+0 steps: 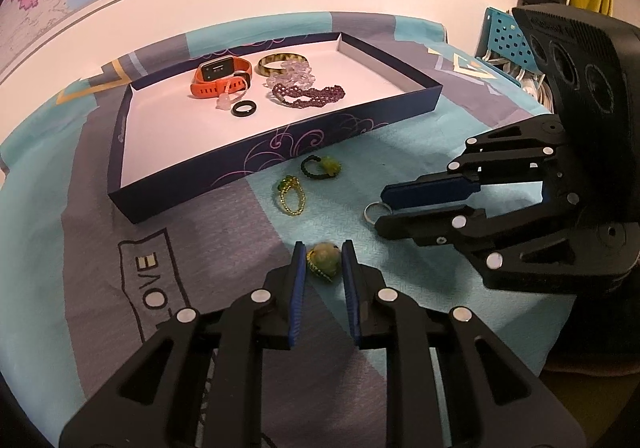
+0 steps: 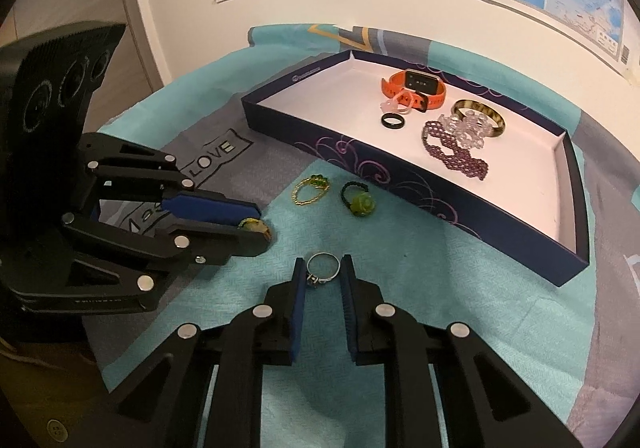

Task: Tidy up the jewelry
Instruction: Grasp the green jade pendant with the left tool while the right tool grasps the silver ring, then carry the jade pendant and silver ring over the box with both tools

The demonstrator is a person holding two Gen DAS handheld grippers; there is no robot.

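I count six pieces already in the box (image 1: 276, 135), among them the orange watch (image 1: 218, 77). Four rings remain on the cloth (image 2: 420, 288). My left gripper (image 1: 323, 262) closes around the green bead ring (image 1: 324, 260); my right gripper (image 2: 323, 272) brackets the silver ring (image 2: 323, 268), neither visibly clamped yet.

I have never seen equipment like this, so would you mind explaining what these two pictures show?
A person holds two hand-held grippers, each with a fisheye camera looking along its fingers, so each picture is one gripper's own view. The left gripper frames a green bead ring, but I cannot tell whether it grips it. The right gripper likewise frames a silver ring. Both rest on a patterned cloth. A gold ring and a black-banded green ring lie beside a tray that holds a watch, bracelets and a black ring.
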